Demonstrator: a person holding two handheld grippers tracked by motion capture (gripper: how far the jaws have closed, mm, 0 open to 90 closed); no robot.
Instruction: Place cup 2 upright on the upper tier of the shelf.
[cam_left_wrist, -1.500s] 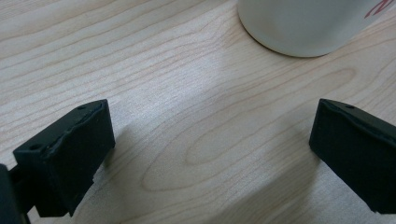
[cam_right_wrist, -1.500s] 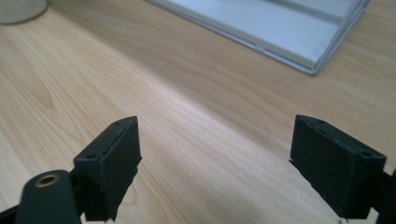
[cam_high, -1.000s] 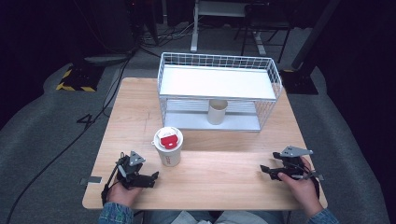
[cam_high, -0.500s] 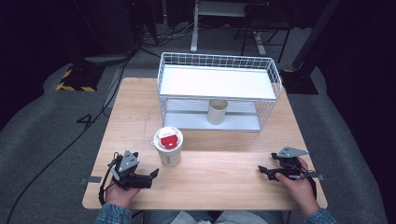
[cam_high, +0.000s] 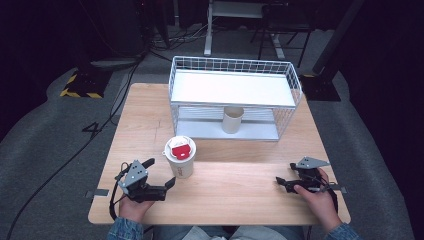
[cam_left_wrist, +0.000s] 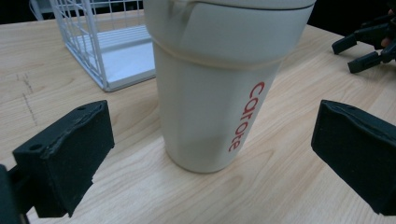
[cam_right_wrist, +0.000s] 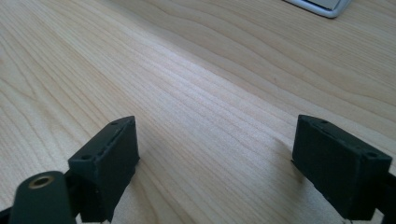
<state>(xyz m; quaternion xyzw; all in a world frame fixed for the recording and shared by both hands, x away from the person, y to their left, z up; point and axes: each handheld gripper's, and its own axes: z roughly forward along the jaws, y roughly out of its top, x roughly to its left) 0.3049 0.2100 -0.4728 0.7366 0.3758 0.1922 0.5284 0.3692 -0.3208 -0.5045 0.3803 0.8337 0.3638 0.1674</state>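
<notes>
Standing upright on the wooden surface (cam_high: 235, 195), a cream tumbler (cam_high: 180, 158) with a red-and-white lid sits just ahead of the left hand-held gripper (cam_high: 161, 173), slightly to its right. Seen from the left gripper view, the tumbler (cam_left_wrist: 219, 84) rises between the two black jaws, which stand wide apart on either side of it without touching its wall; red lettering runs up its side. The left hand-held gripper is therefore open, with the tumbler close in front and nothing pressed between its pads.

The right hand-held gripper (cam_high: 281, 182) lies low over the surface, well apart from the tumbler, its jaws pointing toward the left one. In the right gripper view its jaws stand apart over bare wood (cam_right_wrist: 196, 93), having just been opening, with nothing between them.

Beyond both hand-held grippers, a white wire basket (cam_high: 235, 67) with a flat white shelf stands at the far side of the surface. A small tan cup (cam_high: 233, 119) sits upright on its lower level, farther from the left hand-held gripper than the tumbler.
</notes>
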